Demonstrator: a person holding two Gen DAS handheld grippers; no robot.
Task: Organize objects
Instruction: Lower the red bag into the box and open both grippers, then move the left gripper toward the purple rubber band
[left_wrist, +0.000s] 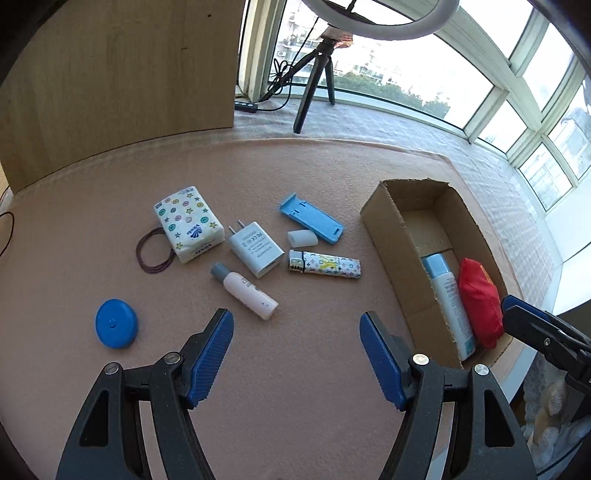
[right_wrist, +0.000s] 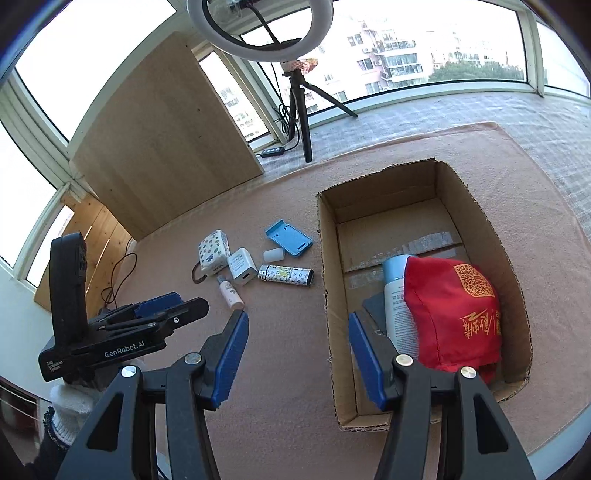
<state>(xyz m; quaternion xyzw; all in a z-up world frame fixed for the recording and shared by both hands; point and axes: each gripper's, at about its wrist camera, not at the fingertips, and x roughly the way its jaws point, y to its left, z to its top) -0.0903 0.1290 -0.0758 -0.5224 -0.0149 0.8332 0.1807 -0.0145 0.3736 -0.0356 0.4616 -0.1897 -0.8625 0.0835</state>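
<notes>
In the left wrist view my left gripper (left_wrist: 296, 321) is open and empty above the mat, just short of a small white bottle (left_wrist: 245, 291). Beyond lie a charger (left_wrist: 255, 249), patterned lighter (left_wrist: 325, 266), tissue pack (left_wrist: 188, 223), hair ties (left_wrist: 153, 254), blue stand (left_wrist: 312, 218), white cap (left_wrist: 303, 238) and a blue round case (left_wrist: 116, 324). My right gripper (right_wrist: 297, 319) is open and empty, straddling the near left wall of the cardboard box (right_wrist: 325, 258). A red pouch (right_wrist: 454, 314) and a spray bottle (right_wrist: 397, 295) lie in the box.
A ring light on a tripod (right_wrist: 301, 110) and a power strip (right_wrist: 273, 152) stand behind the pink mat (right_wrist: 280, 369). A wooden board (right_wrist: 162, 147) leans at the back left. A gloved hand (right_wrist: 70, 406) holds the left gripper (right_wrist: 184, 306).
</notes>
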